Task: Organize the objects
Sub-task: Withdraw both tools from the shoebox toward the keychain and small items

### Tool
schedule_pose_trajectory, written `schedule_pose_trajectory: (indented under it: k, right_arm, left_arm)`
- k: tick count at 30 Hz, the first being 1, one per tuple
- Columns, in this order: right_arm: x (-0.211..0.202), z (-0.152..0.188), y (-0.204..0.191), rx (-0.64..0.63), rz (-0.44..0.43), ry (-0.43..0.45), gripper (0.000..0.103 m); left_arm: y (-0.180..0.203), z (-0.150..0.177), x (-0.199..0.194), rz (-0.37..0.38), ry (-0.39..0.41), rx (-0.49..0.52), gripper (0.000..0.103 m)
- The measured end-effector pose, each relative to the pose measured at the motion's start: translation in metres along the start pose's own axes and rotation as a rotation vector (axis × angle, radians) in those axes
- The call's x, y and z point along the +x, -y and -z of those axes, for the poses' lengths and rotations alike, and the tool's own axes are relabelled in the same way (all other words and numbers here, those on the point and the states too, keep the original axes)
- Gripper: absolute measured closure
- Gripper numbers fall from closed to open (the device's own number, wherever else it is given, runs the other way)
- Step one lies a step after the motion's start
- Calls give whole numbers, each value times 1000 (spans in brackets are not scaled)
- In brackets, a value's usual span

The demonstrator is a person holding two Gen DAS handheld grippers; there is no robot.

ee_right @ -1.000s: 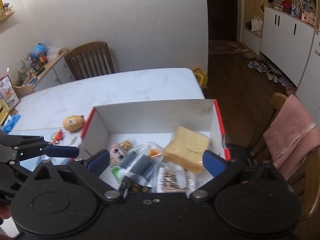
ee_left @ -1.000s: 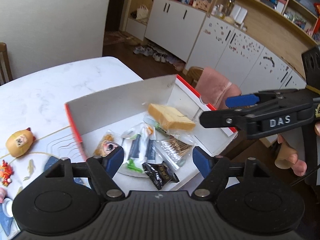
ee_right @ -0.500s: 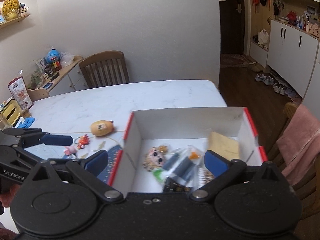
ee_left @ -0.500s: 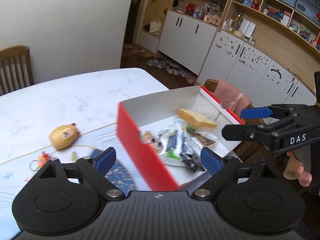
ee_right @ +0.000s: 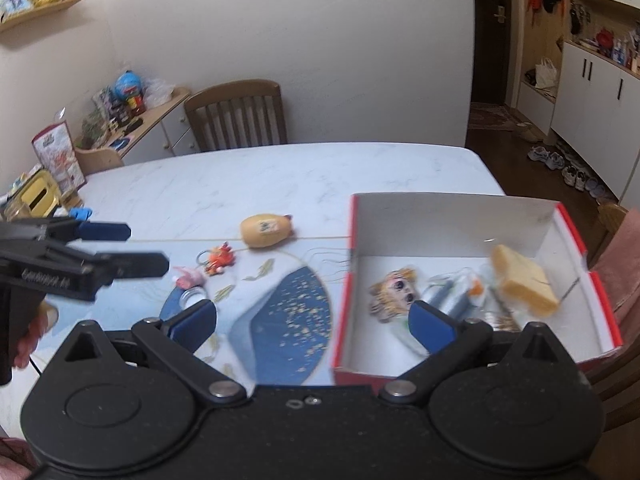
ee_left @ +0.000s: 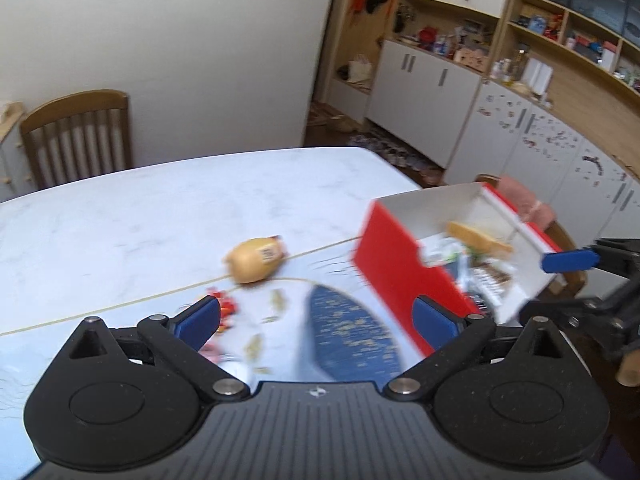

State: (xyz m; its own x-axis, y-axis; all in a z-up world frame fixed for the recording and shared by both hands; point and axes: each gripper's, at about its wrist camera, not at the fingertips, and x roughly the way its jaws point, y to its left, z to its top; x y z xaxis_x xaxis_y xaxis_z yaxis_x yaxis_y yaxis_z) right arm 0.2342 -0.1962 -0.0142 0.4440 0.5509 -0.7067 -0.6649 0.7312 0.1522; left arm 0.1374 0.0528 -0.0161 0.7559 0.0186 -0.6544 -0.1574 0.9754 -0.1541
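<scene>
A red-and-white box (ee_right: 452, 216) sits at the table's right end, holding a bread slice (ee_right: 524, 280), a doll-face charm (ee_right: 394, 292) and clear packets. Left of it on the table lie a tan plush toy (ee_right: 266, 231), an orange keychain (ee_right: 218, 258) and a pink trinket (ee_right: 190, 278). My left gripper (ee_left: 316, 316) hovers over the patterned mat (ee_left: 352, 328), its jaws opening with nothing between them. The plush toy (ee_left: 256, 260) lies ahead of it, and the box (ee_left: 404, 264) is to its right. My right gripper (ee_right: 312, 320) is open and empty, above the box's left wall.
A wooden chair (ee_right: 238, 114) stands at the table's far side, with a cluttered sideboard (ee_right: 132, 120) left of it. Another chair with a pink cloth (ee_left: 524, 200) stands past the box. A small round tin (ee_right: 192, 294) rests near the trinket. White cabinets (ee_left: 424, 80) line the far wall.
Both grippers swung left, away from over the box toward the mat and toys. The left jaws spread wider. The box now sits at the right of both views.
</scene>
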Motion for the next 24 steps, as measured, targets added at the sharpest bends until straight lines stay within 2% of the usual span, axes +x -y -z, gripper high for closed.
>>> schedule_pose_trajectory:
  k: [6, 11, 17, 24]
  right_arm:
    - [22, 4, -40, -48, -14, -30, 1]
    - [45, 4, -65, -84, -23, -47, 1]
    - [81, 9, -89, -105, -44, -84, 1]
    - [117, 15, -115, -181, -52, -85, 3]
  left_arm:
    - [-40, 10, -1, -92, 34, 37, 1]
    - [-63, 17, 5, -135, 34, 67, 1]
    - [-84, 30, 27, -130, -6, 39, 1]
    - [-95, 46, 57, -134, -45, -6, 1]
